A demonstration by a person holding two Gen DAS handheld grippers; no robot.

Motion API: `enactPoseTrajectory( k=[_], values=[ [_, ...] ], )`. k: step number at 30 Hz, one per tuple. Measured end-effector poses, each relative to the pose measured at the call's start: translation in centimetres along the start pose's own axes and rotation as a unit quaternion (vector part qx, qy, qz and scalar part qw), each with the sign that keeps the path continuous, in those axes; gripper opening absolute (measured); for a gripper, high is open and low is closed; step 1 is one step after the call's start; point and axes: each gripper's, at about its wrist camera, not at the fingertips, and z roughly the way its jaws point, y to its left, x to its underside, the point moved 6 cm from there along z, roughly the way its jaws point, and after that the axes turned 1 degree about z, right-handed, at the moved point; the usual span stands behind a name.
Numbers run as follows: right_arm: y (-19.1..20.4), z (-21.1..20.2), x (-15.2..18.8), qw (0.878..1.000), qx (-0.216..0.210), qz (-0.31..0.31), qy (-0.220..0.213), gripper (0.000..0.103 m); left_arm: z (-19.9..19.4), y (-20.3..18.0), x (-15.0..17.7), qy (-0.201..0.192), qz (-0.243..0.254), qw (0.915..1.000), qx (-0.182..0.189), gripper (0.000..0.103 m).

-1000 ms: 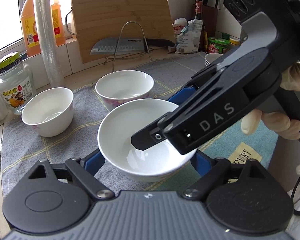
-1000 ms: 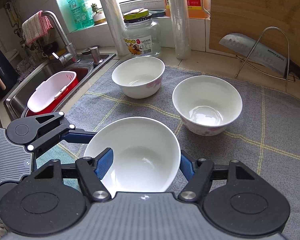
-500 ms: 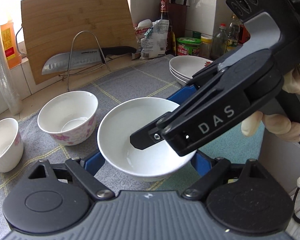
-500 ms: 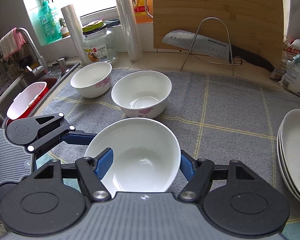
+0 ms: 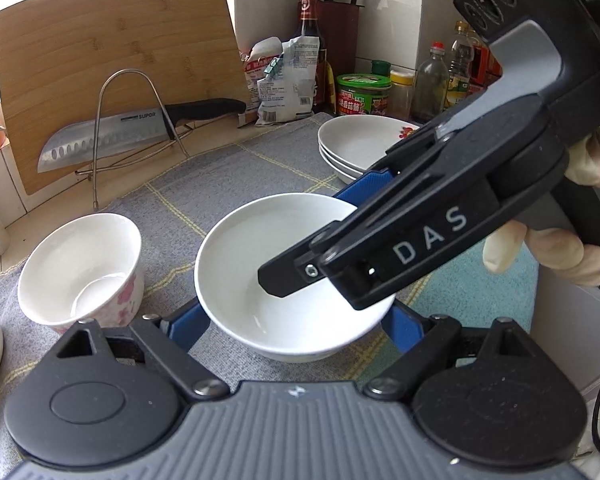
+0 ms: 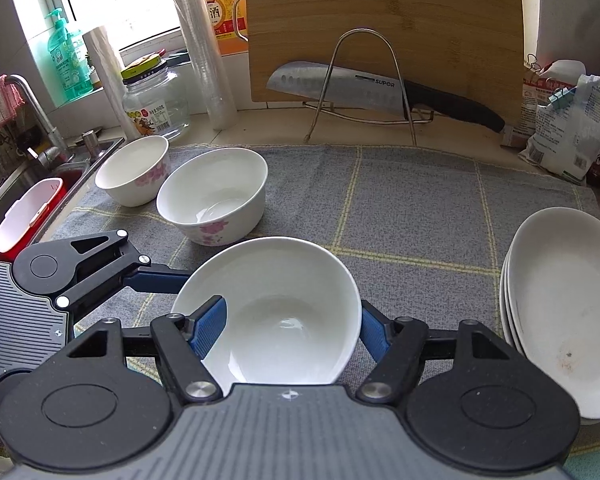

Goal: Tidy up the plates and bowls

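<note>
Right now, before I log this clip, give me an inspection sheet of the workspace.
Surface: grey checked mat on the counter.
Job's things: plain white bowl in both grippers; two floral bowls on the mat; stacked plates at right.
Clutter: knife on wire stand, cutting board, jar, bottles.
Grippers: left gripper and right gripper both clamp the bowl.
Cables: black cable.
Surroundings: sink, window.

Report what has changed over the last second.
Both grippers carried the plain white bowl sideways along the grey mat, away from the two flowered bowls toward the stacked plates, which came into view. The grip on the bowl is unchanged; the flowered bowls and plates stayed put.
</note>
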Motion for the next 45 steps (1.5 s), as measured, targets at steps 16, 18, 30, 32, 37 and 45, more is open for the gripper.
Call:
enactPoseTrajectory(
  k=[16,18,30,32,37,45],
  values=[
    [-2.3,1.6,-0.5,1.0,-0.007,0.009,0.005,0.075,2.3,0.4,-0.8,0.01,-0.004,0.9999,-0.011,0.091],
    [-2.3,1.7,-0.5,1.0,-0.009,0.01,0.005,0.075,2.3,0.4,-0.8,0.011,-0.004,0.9998,-0.014,0.091],
    [-1.9,2.6,-0.6,1.0,-0.01,0.003,0.012,0.076,2.4,0.8,-0.6,0.02,-0.005,0.9996,-0.018,0.091],
    [-1.8,2.7,-0.5,1.0,-0.014,0.002,0.01,0.081,2.5,0.9,-0.3,0.017,-0.008,0.9997,-0.017,0.092],
    [-1.6,2.4,-0.6,1.0,-0.013,0.001,0.002,0.099,2.2,1.2,0.1,0.012,-0.015,0.9996,-0.023,0.101],
    [-1.5,1.3,-0.8,1.0,-0.002,-0.018,-0.012,0.103,0.6,1.9,1.5,0.018,-0.048,0.9978,-0.041,0.101]
  ],
)
